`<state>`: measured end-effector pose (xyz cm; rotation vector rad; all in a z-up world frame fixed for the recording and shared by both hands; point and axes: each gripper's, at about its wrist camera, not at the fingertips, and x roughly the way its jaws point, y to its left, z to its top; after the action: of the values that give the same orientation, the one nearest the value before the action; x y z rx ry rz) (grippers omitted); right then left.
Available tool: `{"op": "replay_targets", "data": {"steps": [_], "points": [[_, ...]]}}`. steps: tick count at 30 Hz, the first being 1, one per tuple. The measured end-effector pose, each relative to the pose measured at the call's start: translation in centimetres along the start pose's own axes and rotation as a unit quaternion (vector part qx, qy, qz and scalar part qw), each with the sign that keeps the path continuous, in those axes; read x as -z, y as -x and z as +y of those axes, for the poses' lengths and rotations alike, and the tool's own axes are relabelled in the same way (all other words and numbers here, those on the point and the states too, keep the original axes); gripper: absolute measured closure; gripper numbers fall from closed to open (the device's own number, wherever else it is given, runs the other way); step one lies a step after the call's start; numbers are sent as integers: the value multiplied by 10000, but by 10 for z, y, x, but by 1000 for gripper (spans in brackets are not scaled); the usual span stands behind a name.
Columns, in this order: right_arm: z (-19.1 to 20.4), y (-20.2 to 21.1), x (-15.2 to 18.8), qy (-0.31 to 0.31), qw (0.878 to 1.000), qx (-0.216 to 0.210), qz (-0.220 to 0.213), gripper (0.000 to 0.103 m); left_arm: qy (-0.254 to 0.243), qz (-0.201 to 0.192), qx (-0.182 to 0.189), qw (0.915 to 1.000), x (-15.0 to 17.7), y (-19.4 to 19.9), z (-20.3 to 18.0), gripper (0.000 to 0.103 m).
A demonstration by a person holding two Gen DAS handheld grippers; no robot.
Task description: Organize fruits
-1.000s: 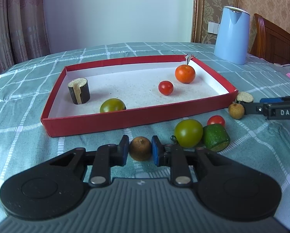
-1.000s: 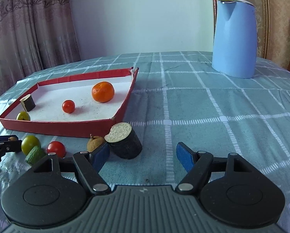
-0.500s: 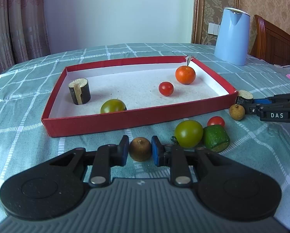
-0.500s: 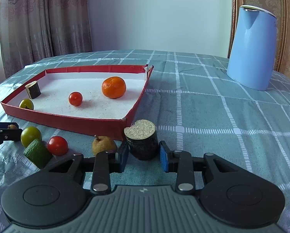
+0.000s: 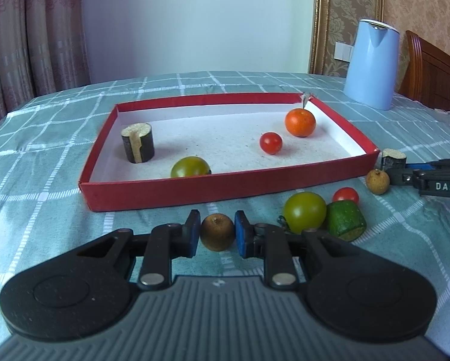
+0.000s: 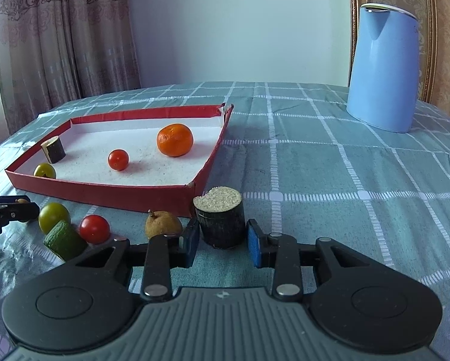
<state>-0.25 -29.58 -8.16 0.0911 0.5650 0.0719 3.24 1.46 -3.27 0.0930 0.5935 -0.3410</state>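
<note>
The left hand-held gripper (image 5: 217,234) sits low on the bench (image 5: 44,180), its blue pads pressed against either side of a small brown fruit (image 5: 217,232), so it looks clamped on it. That fruit lies just short of the near wall of the red tray (image 5: 225,185), which stands directly ahead along the fingers; I'd say a lift and a short carry straight forward over the wall is all that move needs.

The right hand-held gripper (image 6: 223,242) straddles a dark cut cylinder (image 6: 220,221) standing upright, pale cut face up. The left pad looks to be touching it, but a sliver of gap shows at the right pad, so the jaws are apart around it, not yet gripping. This piece stands right at the tray's near corner, with the tray off ahead and to the left of that gripper.

Loose on the cloth between the two lie a green tomato (image 5: 304,212), a red cherry tomato (image 5: 346,195), a green chunk (image 5: 345,219) and a tan fruit (image 6: 163,224). The tray holds an orange (image 5: 300,122), among others
</note>
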Motion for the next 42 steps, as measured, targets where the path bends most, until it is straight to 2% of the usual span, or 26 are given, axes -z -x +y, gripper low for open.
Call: {"op": "replay_targets", "data": {"steps": [12, 25, 26, 27, 28, 30, 33, 34, 37, 38, 39, 40, 41, 42], "points": [[1, 10, 0, -3, 9995, 58, -326, 71, 201, -200, -358, 9990, 0, 8, 6, 81], [0, 25, 2, -137, 9972, 69, -737, 72, 262, -221, -361, 9988, 1, 10, 8, 81], [0, 27, 2, -138, 9968, 77, -782, 73, 260, -240, -362, 9987, 1, 10, 8, 81], [0, 29, 2, -145, 9964, 76, -835, 93, 262, -258, -360, 9987, 1, 11, 8, 81], [0, 31, 1, -123, 9960, 49, -880, 96, 266, -270, -350, 9987, 1, 11, 8, 81], [1, 34, 1, -108, 9955, -4, -946, 96, 259, -264, -342, 9987, 1, 11, 8, 81], [3, 29, 1, 11, 9972, 144, -735, 96, 262, -226, -342, 9988, 1, 10, 8, 81], [1, 29, 1, 8, 9978, 58, -653, 95, 266, -229, -327, 9988, 1, 10, 9, 81], [-6, 35, 3, -141, 9981, -95, -600, 86, 234, -227, -300, 9990, 1, 10, 8, 81], [-8, 35, 4, -192, 9981, -187, -552, 71, 232, -233, -293, 9990, 1, 10, 8, 81], [-9, 36, 5, -252, 9981, -225, -521, 44, 232, -240, -291, 9990, 1, 10, 8, 81], [-10, 36, 7, -309, 9981, -210, -489, 29, 234, -246, -291, 9990, 1, 10, 8, 81], [-10, 37, 9, -329, 9980, -195, -499, 21, 236, -248, -285, 9990, 1, 10, 8, 81], [-9, 39, 10, -304, 9979, -179, -549, 21, 235, -248, -286, 9990, 1, 10, 8, 81]]}}
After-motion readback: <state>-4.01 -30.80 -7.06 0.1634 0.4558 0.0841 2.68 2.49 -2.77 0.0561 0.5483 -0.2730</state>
